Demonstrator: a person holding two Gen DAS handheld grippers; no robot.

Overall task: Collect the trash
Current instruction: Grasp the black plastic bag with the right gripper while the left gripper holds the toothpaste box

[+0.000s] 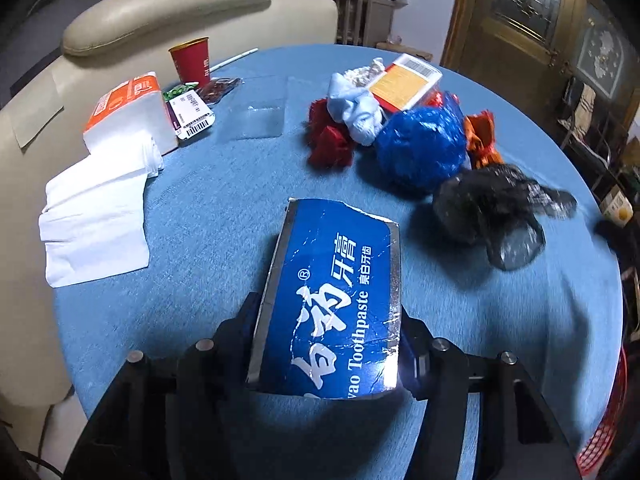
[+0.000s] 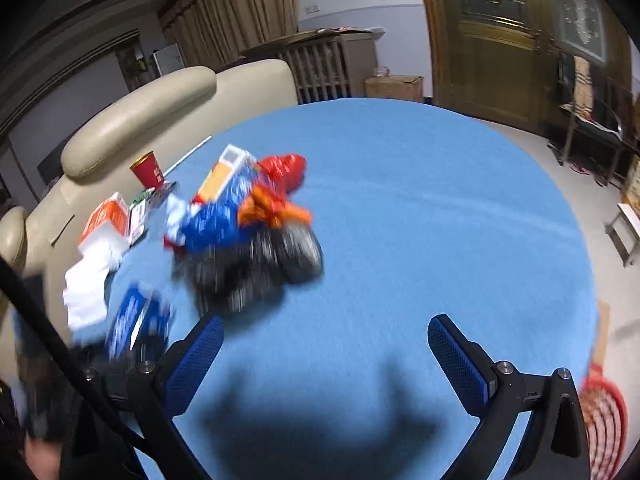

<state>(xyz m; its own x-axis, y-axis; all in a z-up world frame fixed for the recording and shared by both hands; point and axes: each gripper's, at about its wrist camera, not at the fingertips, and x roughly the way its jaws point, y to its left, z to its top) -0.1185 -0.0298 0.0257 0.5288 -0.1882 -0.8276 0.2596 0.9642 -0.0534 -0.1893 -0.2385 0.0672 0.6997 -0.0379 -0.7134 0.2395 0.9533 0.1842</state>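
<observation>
The left gripper (image 1: 328, 344) clamps the toothpaste box (image 1: 332, 296) (its lower end cut off by the fingers) above the table (image 1: 200, 216). The right gripper (image 2: 324, 360) stands released; the trash pile (image 2: 248, 224) is blurred.

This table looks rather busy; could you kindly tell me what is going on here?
A person is clearing trash off the blue round table. The left gripper is shut on a torn blue toothpaste box. The right gripper is open and empty. A pile of crumpled wrappers and a black plastic bag remains.
</observation>
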